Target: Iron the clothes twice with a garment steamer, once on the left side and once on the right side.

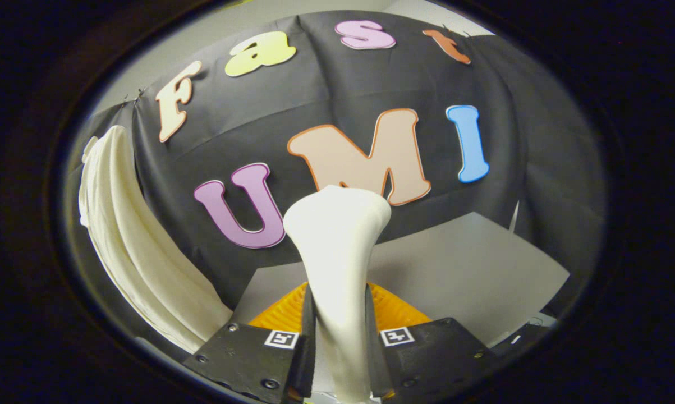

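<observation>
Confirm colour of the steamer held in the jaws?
White, or off-white; the steamer shows best in the gripper view, clamped between both jaws.

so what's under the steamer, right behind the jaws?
The gripper is shut on the white steamer. An orange ribbed thing shows on both sides of the handle, on the grey table. Its middle is covered by the handle and the jaws.

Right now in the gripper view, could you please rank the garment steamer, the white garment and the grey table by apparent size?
1. Grey table
2. White garment
3. Garment steamer, clamped between the tool fingers

The steamer is nearest the camera, and the garment looks close to it in size, so the last two are unsure.
</observation>
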A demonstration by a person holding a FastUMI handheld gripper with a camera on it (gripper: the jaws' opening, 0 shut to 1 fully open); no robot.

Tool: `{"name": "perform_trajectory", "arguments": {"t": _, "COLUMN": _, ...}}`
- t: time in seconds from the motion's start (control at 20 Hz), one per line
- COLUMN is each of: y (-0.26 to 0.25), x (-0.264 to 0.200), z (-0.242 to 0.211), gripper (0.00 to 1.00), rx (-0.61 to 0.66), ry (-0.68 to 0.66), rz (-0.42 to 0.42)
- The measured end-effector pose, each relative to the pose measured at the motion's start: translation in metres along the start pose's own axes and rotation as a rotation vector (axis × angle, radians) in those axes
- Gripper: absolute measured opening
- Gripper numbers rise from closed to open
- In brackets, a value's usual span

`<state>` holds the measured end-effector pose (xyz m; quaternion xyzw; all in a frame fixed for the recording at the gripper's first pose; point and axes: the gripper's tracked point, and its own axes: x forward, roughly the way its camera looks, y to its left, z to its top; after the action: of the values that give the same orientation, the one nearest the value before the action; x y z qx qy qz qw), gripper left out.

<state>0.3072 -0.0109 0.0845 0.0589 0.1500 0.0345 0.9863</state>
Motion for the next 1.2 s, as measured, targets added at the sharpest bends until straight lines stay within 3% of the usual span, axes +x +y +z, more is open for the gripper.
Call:
{"name": "perform_trajectory", "arguments": {"t": 0.5, "y": 0.038, "x": -0.097, "z": -0.021, "gripper": 0.37, "rx": -0.096, "ry": -0.107, "rz": -0.035}}
{"name": "perform_trajectory", "arguments": {"t": 1.2, "y": 0.211, "x": -0.205, "z": -0.037, "gripper": 0.36, "rx": -0.129, "ry": -0.271, "rz": 0.134}}
